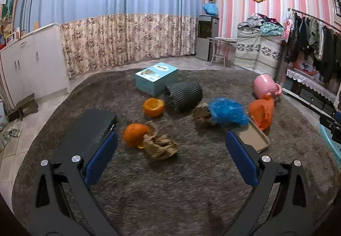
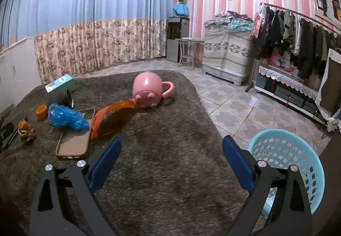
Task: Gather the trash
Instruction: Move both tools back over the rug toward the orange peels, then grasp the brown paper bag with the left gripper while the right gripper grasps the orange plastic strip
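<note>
Trash lies scattered on a brown rug (image 1: 170,182). A crumpled brown paper (image 1: 159,144) rests against an orange peel (image 1: 135,134), just ahead of my open left gripper (image 1: 170,142). Farther off are a hollow orange peel half (image 1: 153,106), a blue plastic bag (image 1: 227,111) over another brown paper wad (image 1: 201,114), and an orange plastic bag (image 1: 263,112). My right gripper (image 2: 170,146) is open and empty above bare rug (image 2: 170,140). A light blue mesh basket (image 2: 292,157) sits on the floor behind its right finger. The orange bag (image 2: 106,114) and blue bag (image 2: 66,117) lie to its left.
A pink pig-shaped mug (image 2: 148,90) lies on its side. A tan phone case (image 2: 74,140), a dark ribbed cylinder (image 1: 184,95), a teal box (image 1: 156,77) and a black flat case (image 1: 93,127) also sit on the rug. Tiled floor, clothes rack and cabinets surround it.
</note>
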Motion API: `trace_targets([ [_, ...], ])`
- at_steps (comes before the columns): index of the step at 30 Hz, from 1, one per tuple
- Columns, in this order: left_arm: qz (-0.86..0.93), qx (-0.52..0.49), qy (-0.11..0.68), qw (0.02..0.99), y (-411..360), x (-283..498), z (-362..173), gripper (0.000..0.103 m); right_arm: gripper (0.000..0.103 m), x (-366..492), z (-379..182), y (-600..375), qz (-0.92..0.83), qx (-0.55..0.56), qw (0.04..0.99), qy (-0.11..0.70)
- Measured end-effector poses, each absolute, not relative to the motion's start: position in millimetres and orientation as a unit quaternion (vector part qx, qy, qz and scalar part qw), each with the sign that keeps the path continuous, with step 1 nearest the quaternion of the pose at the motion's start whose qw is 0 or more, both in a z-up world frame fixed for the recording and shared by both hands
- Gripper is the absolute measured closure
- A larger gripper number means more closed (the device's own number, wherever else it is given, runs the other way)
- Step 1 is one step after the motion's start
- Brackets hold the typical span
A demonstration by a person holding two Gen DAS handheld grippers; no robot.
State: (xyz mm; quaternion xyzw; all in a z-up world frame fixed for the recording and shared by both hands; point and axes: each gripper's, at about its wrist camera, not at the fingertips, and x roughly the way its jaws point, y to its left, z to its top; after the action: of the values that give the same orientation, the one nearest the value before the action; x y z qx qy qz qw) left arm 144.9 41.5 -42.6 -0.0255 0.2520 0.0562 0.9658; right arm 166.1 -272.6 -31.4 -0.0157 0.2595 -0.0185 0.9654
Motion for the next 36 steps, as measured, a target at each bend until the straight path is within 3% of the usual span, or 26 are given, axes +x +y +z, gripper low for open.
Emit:
trace_targets([
  [17,0.072,-0.057,0.314,0.945,68.4,177.8,-74.1,0.007,0.009,179.1,-50.8,-228.1,0.014,-0.058,0.955,0.29],
  [18,0.07,-0.058,0.32,0.943,69.1,181.2,-75.3,0.01,0.009,179.2,-51.1,-226.5,0.016,-0.059,0.955,0.292],
  [21,0.056,-0.058,0.346,0.935,68.5,193.7,-83.0,0.03,0.009,179.0,-51.9,-224.1,0.02,-0.059,0.953,0.295],
  [23,0.045,-0.061,0.366,0.927,68.0,200.0,-89.9,0.049,0.009,179.1,-52.3,-222.8,0.022,-0.057,0.953,0.297],
  [24,0.039,-0.064,0.368,0.927,67.9,200.3,-91.7,0.053,0.009,179.5,-52.5,-222.2,0.024,-0.056,0.953,0.298],
  [36,0.052,-0.076,0.305,0.948,70.8,179.9,-77.0,0.059,0.009,209.6,-45.8,-218.3,0.053,0.001,0.952,0.303],
])
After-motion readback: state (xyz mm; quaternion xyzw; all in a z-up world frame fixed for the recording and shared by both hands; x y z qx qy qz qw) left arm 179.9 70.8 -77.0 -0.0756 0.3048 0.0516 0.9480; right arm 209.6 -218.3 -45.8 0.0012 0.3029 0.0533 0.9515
